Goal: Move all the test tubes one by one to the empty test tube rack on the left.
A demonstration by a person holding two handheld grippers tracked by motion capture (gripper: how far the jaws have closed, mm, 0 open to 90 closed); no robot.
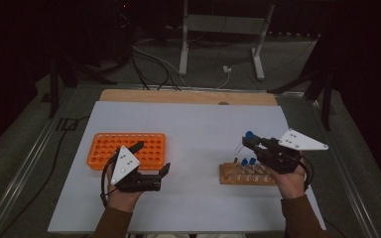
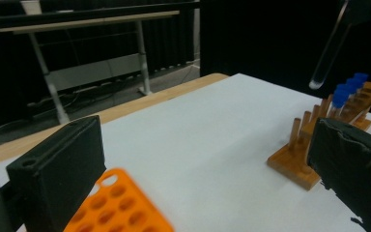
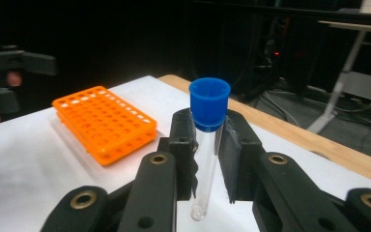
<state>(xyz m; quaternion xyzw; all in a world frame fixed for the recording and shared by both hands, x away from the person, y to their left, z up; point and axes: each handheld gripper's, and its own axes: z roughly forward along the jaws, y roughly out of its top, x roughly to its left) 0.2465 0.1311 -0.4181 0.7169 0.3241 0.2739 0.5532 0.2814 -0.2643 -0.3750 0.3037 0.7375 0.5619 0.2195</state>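
Flanking orange rack (image 1: 127,149), wooden rack (image 1: 246,174)

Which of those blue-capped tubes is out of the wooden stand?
The tube clamped in the right gripper, held up in the air; the other blue-capped tubes stand in the wooden stand.

The right gripper (image 3: 207,159) held a clear test tube (image 3: 206,159) with a blue cap (image 3: 209,104) between its two black jaws, which pressed on the glass just under the cap. The tube stood almost upright above the white table (image 3: 38,159). Further back on the table lay an orange rack (image 3: 104,123) with many holes. At the left edge the other gripper (image 3: 9,79) was seen, blurred.
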